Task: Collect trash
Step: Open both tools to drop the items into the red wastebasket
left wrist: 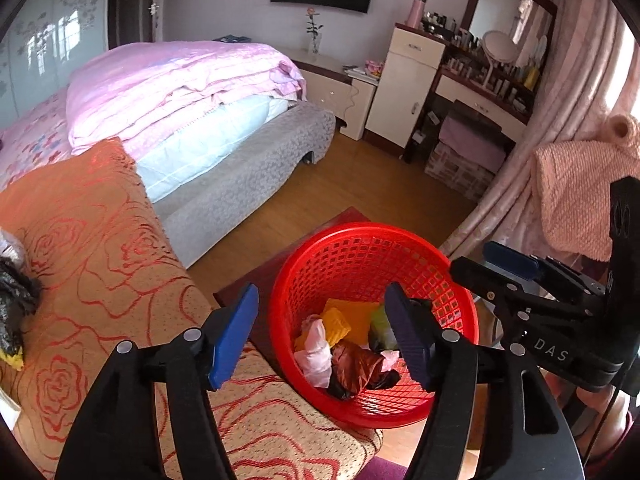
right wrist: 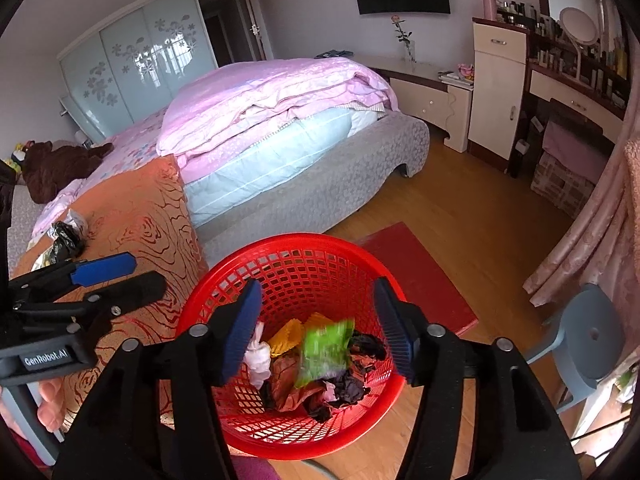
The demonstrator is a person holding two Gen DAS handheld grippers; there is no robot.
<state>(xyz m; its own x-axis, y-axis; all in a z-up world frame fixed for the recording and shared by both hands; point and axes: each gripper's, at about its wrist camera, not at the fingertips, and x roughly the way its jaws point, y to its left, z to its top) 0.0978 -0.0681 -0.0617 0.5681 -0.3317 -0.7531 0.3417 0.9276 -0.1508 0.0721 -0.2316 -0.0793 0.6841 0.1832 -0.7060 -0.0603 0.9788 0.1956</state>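
A red mesh basket (left wrist: pixel 360 248) (right wrist: pixel 288 252) stands on the floor beside the orange rose-patterned cover (left wrist: pixel 88 248) (right wrist: pixel 144 216). It holds several pieces of trash: yellow wrappers (left wrist: pixel 340 320), white tissue (right wrist: pixel 258 354), brown and black bags. A green wrapper (right wrist: pixel 326 350), blurred, is in the air just above the trash, between my right fingers. My right gripper (right wrist: pixel 320 332) is open over the basket. My left gripper (left wrist: pixel 320 332) is open and empty at the basket's left rim. More trash, a black bag (right wrist: pixel 66 240) (left wrist: pixel 14 296) and pale wrappers, lies on the orange cover.
A bed with a pink quilt (right wrist: pixel 272 96) fills the left. A red mat (right wrist: pixel 420 272) lies under the basket. A grey stool (right wrist: pixel 588 344) stands at the right. A dressing table (left wrist: pixel 488 80), white cabinet (right wrist: pixel 496 88) and pink curtain (left wrist: pixel 532 152) stand beyond.
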